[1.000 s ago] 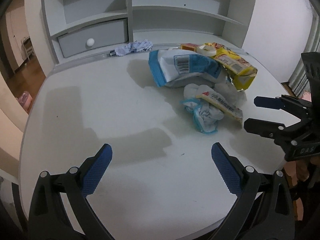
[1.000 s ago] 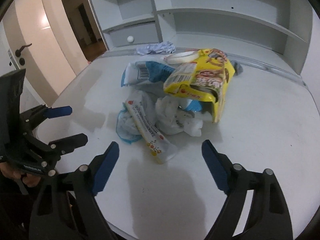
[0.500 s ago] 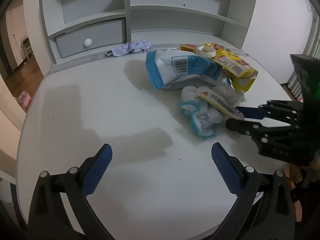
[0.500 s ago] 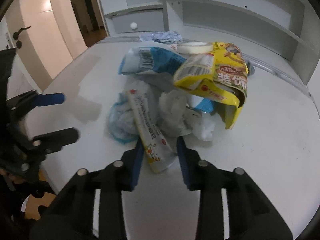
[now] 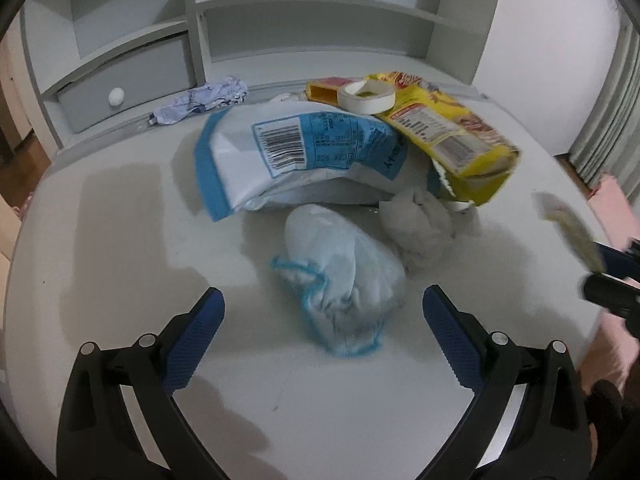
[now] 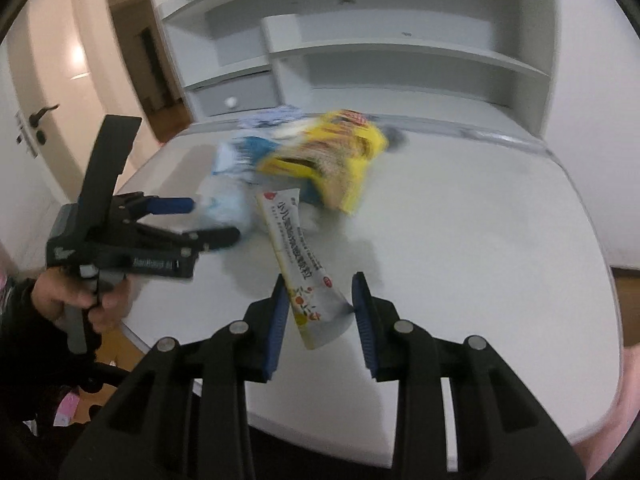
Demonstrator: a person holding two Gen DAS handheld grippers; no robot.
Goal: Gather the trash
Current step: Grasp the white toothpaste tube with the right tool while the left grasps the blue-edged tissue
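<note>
A trash pile lies on the white desk (image 5: 120, 220): a crumpled white-and-blue mask (image 5: 344, 280), white tissue (image 5: 420, 224), a blue-and-white bag (image 5: 304, 156), a yellow snack bag (image 5: 448, 136) with a tape roll (image 5: 366, 96) on it. My left gripper (image 5: 320, 336) is open, just in front of the mask. My right gripper (image 6: 320, 308) is shut on a long white sachet wrapper (image 6: 300, 264) and holds it lifted off the desk; it shows blurred at the right edge of the left wrist view (image 5: 572, 236).
A crumpled bluish paper (image 5: 200, 100) lies at the back near the grey drawer (image 5: 124, 80) of the shelf unit (image 5: 320, 20). The desk's rounded front edge is close to both grippers. A door (image 6: 36, 120) stands to the left.
My right gripper closed on the sachet wrapper and pulled it up and back out of the pile. My left gripper moved forward toward the mask, still open.
</note>
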